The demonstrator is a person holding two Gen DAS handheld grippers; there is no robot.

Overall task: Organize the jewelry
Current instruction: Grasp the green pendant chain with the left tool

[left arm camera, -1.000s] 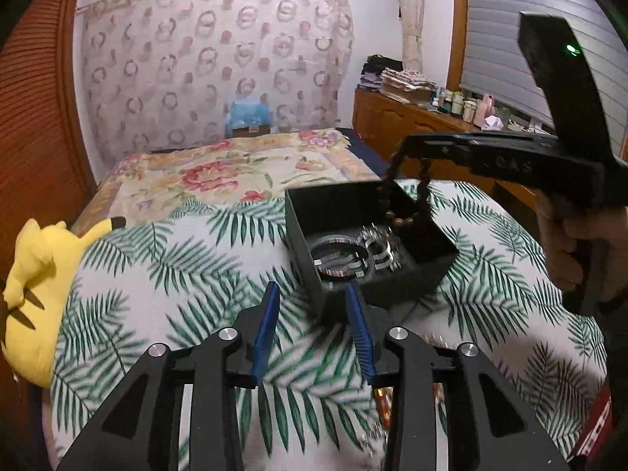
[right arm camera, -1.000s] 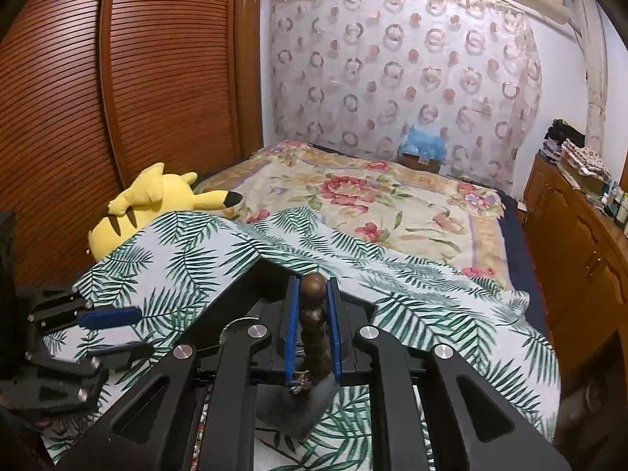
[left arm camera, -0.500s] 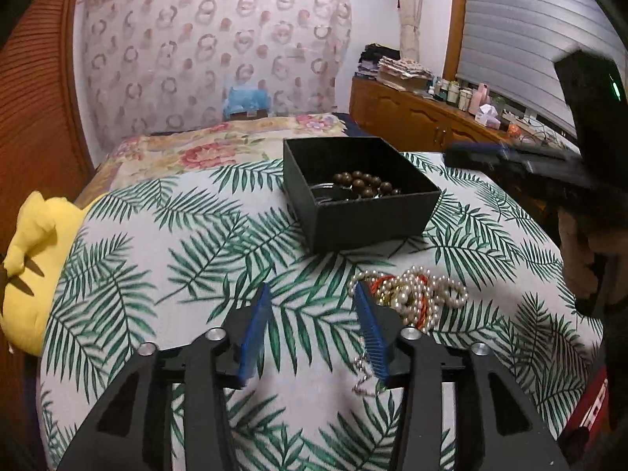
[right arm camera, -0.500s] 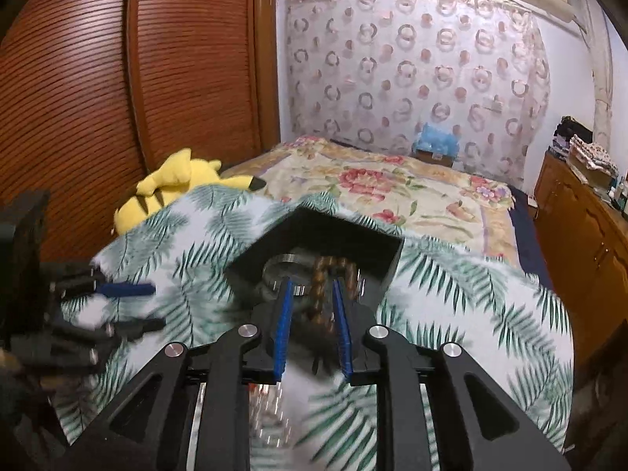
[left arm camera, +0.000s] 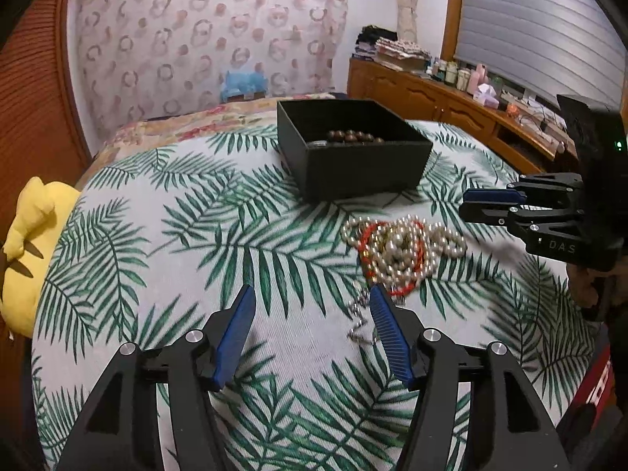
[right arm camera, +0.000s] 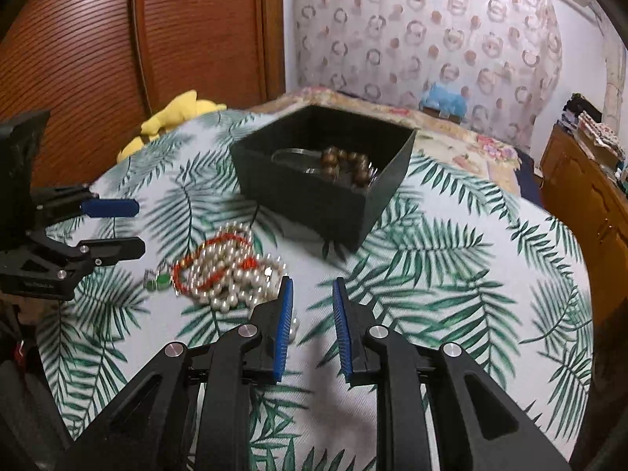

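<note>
A black open box (left arm camera: 365, 172) (right arm camera: 314, 204) stands on the palm-leaf cloth and holds a brown bead bracelet (left arm camera: 353, 136) (right arm camera: 347, 165) and silver bangles (right arm camera: 292, 153). A tangle of pearl strands with a red bead string (left arm camera: 400, 247) (right arm camera: 231, 267) lies in front of the box. A thin silver chain (left arm camera: 359, 314) lies just by my left gripper's right finger. My left gripper (left arm camera: 310, 306) is open and empty, near the pile. My right gripper (right arm camera: 312, 294) is open and empty, right of the pile; it also shows in the left wrist view (left arm camera: 490, 204).
A yellow plush toy (left arm camera: 27, 235) (right arm camera: 172, 117) lies at the cloth's left edge. A small green-stone piece (right arm camera: 157, 280) lies left of the pearls. A wooden dresser (left arm camera: 451, 106) with bottles stands to the right. A wooden sliding wardrobe (right arm camera: 117, 39) stands on the left.
My right gripper let the brown bead bracelet go into the box, opened and pulled back toward the pearl pile. My left gripper pulled back and opened wider.
</note>
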